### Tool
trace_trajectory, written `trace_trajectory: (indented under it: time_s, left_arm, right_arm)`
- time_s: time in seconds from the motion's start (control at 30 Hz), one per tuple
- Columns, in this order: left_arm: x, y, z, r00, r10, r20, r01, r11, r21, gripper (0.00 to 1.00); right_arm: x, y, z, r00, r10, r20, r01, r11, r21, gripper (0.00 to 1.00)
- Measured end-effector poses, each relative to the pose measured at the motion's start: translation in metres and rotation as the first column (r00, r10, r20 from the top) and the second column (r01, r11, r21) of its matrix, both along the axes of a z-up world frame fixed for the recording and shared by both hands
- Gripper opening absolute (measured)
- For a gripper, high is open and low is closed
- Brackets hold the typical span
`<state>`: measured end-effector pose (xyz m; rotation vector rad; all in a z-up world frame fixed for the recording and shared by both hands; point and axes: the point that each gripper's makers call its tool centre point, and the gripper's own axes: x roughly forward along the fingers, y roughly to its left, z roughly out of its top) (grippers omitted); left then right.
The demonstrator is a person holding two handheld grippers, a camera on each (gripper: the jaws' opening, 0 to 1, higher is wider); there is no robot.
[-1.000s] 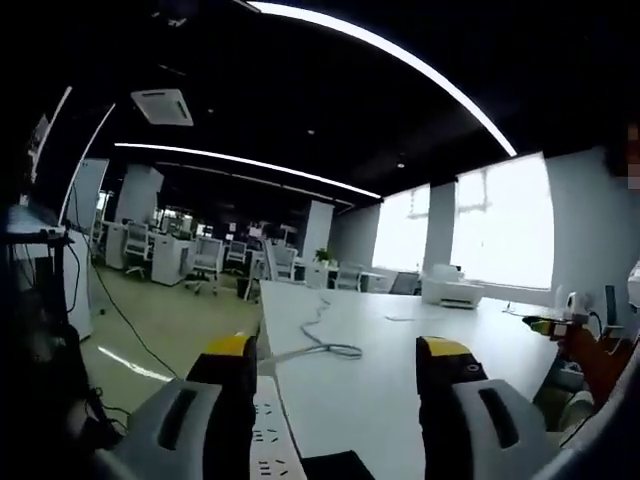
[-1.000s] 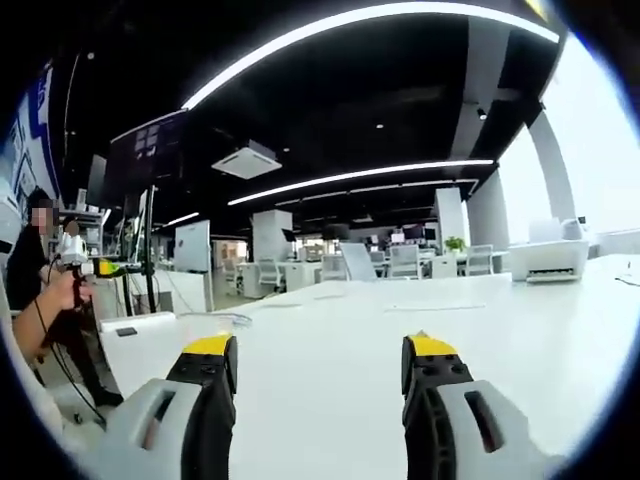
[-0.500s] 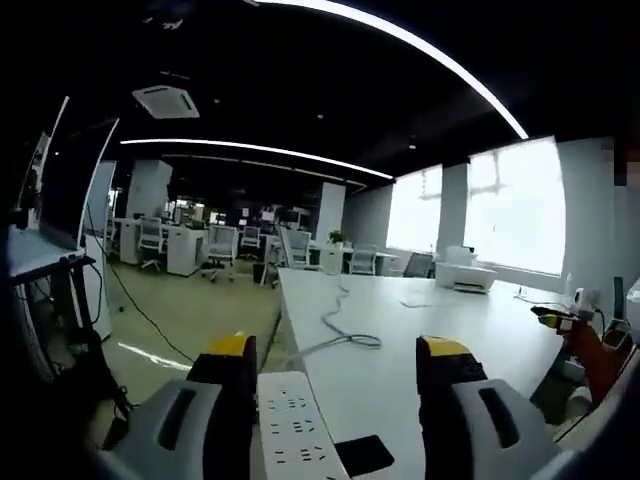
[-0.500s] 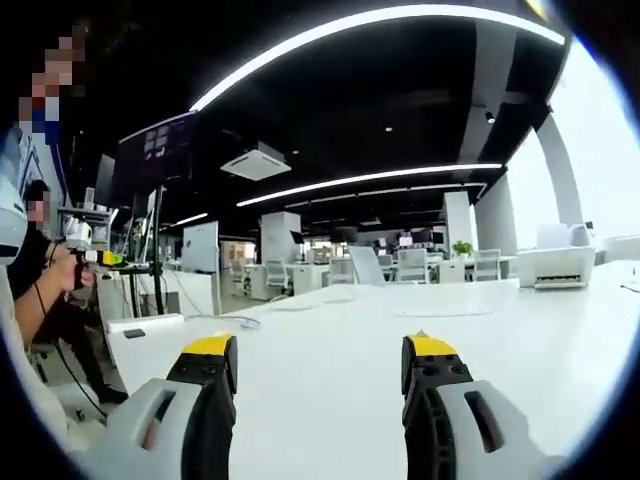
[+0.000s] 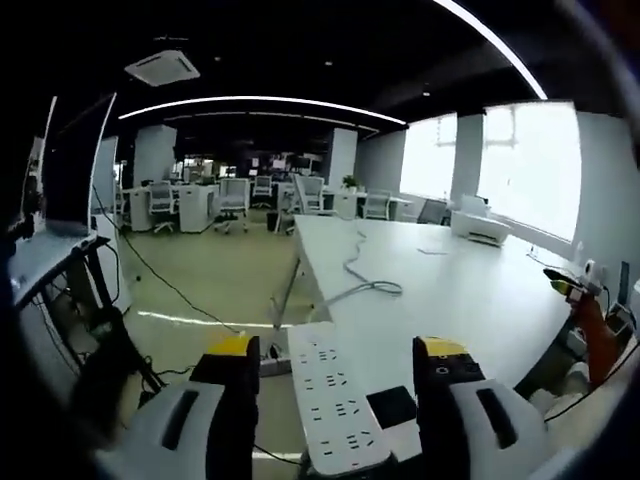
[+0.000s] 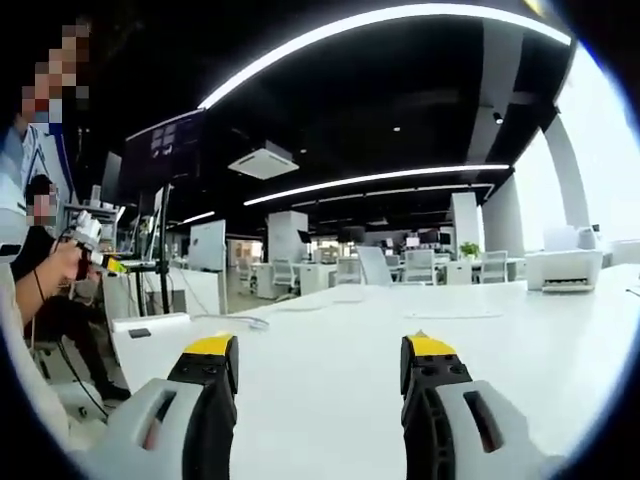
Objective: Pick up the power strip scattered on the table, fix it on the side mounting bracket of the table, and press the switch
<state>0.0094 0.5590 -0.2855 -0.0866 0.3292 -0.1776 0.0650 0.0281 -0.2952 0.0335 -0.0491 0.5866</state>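
White power strip lies at the table edge, directly ahead of and between the wide-open jaws of the left gripper, the nearer tool. Its long axis runs away from the camera, cable end farthest. Right gripper, jaws likewise wide and empty, faces bare tabletop.

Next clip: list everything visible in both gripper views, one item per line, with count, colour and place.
Long white power strip: one, white, at the table's near edge between the left jaws.
Flat black rectangular object: one, black, beside the strip.
White cable: one, trailing across the table.
Large white table: one, white.
White printer: one, far table end.
Office chairs: several, white, background.
Seated person: one, far left.
Left gripper: grey with yellow tips, open.
Right gripper: grey with yellow tips, open.
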Motion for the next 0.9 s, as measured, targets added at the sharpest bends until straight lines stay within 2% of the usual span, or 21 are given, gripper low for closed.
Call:
trace_trajectory:
  time_s: [0.07,0.17,0.33,0.4,0.53,0.9]
  left_arm:
    - [-0.003,0.001,-0.007,0.999,-0.01,-0.04,0.011,1.0,0.023,0.65]
    - [-0.007,0.003,-0.017,0.995,-0.004,-0.102,0.006,1.0,0.024,0.62]
    - [-0.015,-0.003,-0.029,0.984,-0.036,-0.174,0.039,0.999,0.014,0.61]
    - [-0.016,-0.001,-0.033,0.982,-0.031,-0.189,0.04,0.998,0.046,0.59]
    - [-0.018,0.001,-0.041,0.974,-0.029,-0.226,0.045,0.997,0.064,0.6]
    - [-0.027,-0.009,-0.067,0.945,-0.04,-0.326,0.058,0.997,0.045,0.58]
  right_arm:
    - [0.0,0.001,0.0,1.0,0.002,0.0,-0.002,1.0,0.002,0.61]
    - [0.001,0.002,0.0,1.0,0.005,0.0,-0.005,1.0,0.001,0.61]
    - [0.0,0.004,0.0,1.0,0.015,0.002,-0.015,1.0,0.003,0.61]
    - [0.0,0.005,-0.001,1.0,0.017,0.0,-0.017,1.0,0.007,0.61]
    - [0.001,0.005,-0.006,1.0,0.018,-0.01,-0.018,1.0,0.008,0.61]
    - [-0.001,0.012,-0.003,0.999,0.048,-0.006,-0.048,0.999,-0.005,0.6]
